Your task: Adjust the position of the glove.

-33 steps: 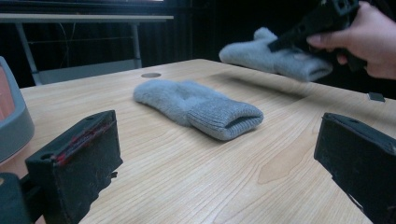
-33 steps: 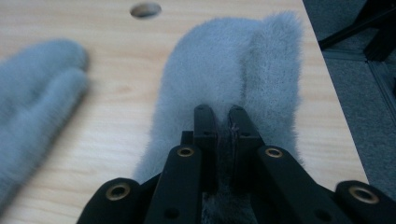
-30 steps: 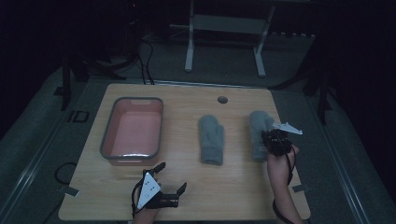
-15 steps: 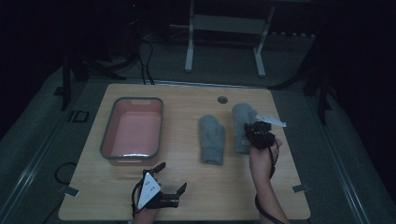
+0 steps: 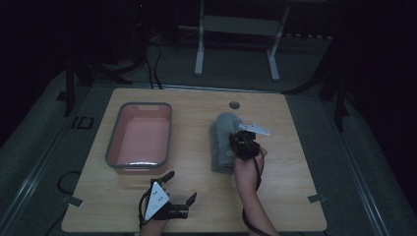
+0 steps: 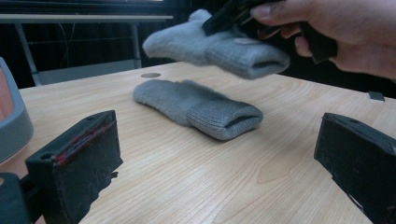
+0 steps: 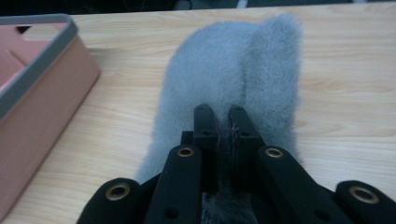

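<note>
- Right gripper (image 7: pixel 223 122): the jaws stand clamped on the cuff end of a grey fleece mitten, the carried mitten (image 6: pixel 219 44). Only a thin strip of fabric shows between them in the right gripper view.
- Carried mitten: in the left gripper view it hangs clear of the desk (image 5: pixel 290 172), directly above the second mitten, the resting mitten (image 6: pixel 198 108), and does not touch it. The person's right hand (image 6: pixel 327 32) holds the gripper over it.
- Resting mitten: it lies flat on the desk, to the right of the pink tub (image 5: pixel 140 140) and well apart from it, cuff toward the person. In the high view the two mittens overlap into one grey shape, so their exact alignment cannot be confirmed from above.
- Left gripper (image 5: pixel 169 199): the jaws stand wide apart and hold nothing. It rests at the near desk edge, just below the pink tub and well apart from the mittens.
- Pink tub: grey-rimmed and apparently empty, though the dim light leaves the floor of the tub hard to read.
- Progress, as judged: pick-up of one mitten is complete and it is positioned over its partner. Remaining work appears to be lowering it onto the resting mitten to pair them, then releasing. Whether the pair then goes to the pink tub cannot be determined.
</note>
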Motion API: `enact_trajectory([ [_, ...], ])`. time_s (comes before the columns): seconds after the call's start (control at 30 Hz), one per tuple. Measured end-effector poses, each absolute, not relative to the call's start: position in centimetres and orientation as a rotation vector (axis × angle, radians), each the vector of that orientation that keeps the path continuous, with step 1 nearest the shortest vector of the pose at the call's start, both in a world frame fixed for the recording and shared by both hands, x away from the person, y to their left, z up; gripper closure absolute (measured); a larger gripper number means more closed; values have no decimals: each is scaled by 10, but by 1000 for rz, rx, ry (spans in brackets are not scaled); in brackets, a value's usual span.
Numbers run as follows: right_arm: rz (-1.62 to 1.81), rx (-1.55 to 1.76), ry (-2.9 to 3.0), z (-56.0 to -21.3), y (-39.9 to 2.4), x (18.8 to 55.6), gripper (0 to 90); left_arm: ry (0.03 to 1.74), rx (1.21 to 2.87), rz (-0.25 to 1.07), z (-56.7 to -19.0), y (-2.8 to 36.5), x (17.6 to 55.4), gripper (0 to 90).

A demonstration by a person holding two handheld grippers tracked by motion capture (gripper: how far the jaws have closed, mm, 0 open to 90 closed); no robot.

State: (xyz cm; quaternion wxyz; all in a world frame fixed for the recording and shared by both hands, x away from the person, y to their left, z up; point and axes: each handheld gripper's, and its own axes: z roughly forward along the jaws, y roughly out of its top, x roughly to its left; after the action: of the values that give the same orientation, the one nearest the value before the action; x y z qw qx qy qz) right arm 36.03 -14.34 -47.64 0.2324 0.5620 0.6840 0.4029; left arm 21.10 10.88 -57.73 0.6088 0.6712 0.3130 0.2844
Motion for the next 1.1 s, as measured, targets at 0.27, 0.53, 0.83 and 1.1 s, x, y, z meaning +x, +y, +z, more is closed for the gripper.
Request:
enact_trajectory([
  [0.27, 1056, 1537, 1912, -495, -125, 360, 843, 720, 1554, 659, -577, 109, 211, 9],
  [0.53, 989, 1566, 1935, -518, -125, 366, 838, 725, 1553, 655, -577, 109, 211, 9],
  [0.83, 963, 1572, 1949, -529, -125, 369, 824, 730, 1551, 655, -577, 109, 212, 9],
  [1.1, 979, 1561, 1973, -523, -127, 369, 707, 738, 1552, 649, -577, 109, 212, 9],
])
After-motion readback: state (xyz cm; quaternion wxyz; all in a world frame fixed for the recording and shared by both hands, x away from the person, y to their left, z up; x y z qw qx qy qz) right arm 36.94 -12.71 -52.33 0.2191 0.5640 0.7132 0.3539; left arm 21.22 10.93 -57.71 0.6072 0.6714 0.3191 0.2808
